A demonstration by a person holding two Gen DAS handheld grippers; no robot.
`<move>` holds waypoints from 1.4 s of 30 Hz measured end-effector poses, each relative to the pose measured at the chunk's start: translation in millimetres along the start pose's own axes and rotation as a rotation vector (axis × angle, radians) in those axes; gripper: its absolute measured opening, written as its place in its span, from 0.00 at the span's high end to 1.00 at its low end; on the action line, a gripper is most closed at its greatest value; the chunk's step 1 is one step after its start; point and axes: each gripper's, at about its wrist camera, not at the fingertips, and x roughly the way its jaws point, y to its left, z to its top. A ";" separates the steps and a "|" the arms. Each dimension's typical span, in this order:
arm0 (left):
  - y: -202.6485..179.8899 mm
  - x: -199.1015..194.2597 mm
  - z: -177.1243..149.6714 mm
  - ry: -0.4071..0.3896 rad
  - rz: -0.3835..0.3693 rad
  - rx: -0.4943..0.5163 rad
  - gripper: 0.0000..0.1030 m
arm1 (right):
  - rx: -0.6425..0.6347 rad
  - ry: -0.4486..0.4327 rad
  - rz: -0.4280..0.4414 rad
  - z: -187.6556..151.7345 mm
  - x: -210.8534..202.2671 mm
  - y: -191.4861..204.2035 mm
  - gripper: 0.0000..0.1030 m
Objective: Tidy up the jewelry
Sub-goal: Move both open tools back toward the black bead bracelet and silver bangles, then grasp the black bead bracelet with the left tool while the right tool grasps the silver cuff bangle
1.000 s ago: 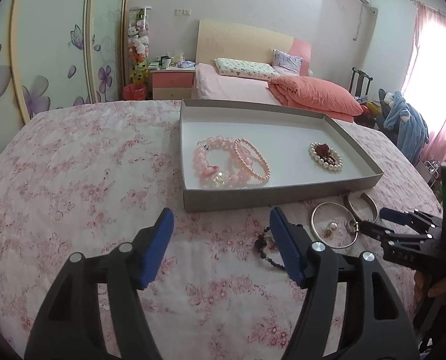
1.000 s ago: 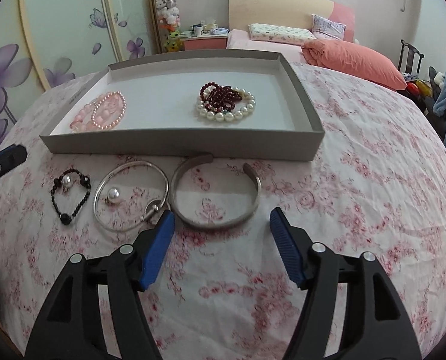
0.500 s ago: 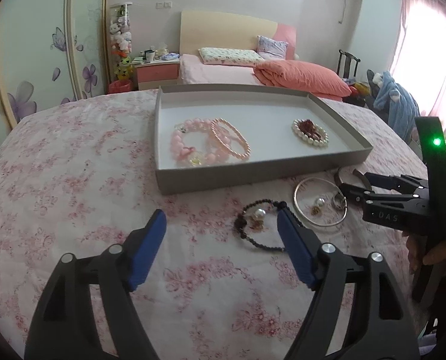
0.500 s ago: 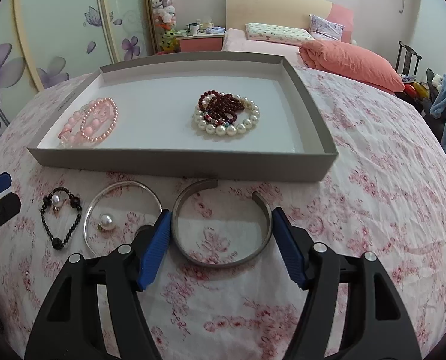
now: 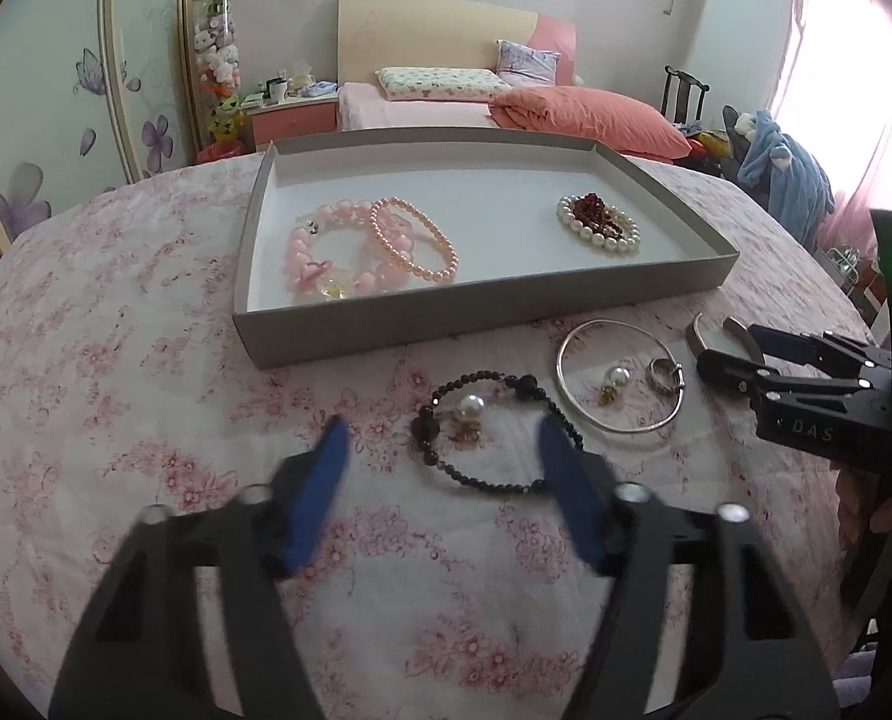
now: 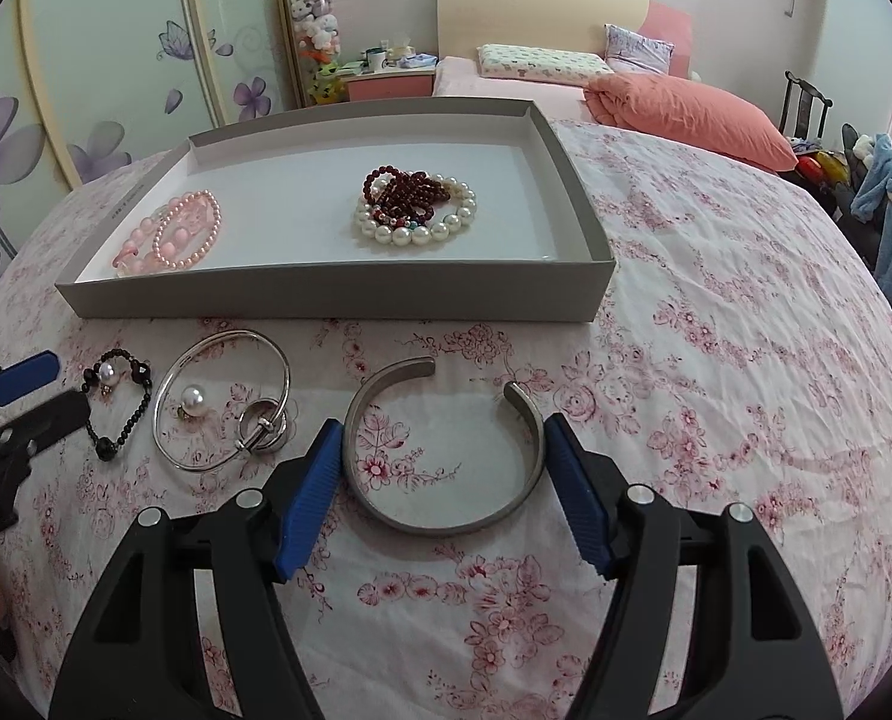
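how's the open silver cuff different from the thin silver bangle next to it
The silver cuff is a broad flat band with a gap facing the tray; the thin bangle is a slim wire closed into a full loop. The cuff lies empty between the right claw's fingers; the bangle encircles a pearl and carries a ring charm. Both are silver and lie flat on the floral cloth, outside the tray.
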 end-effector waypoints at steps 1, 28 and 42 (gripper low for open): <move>1.1 2.0 1.1 0.001 -0.001 -0.006 0.54 | 0.000 0.000 0.001 0.3 0.4 0.2 0.35; 7.4 9.4 -0.3 0.047 0.102 0.045 0.77 | 0.000 0.000 0.001 -0.1 -0.9 -0.8 0.34; 8.3 10.3 0.7 0.046 0.120 0.040 0.88 | -0.004 -0.001 -0.010 -4.6 -2.5 4.0 0.35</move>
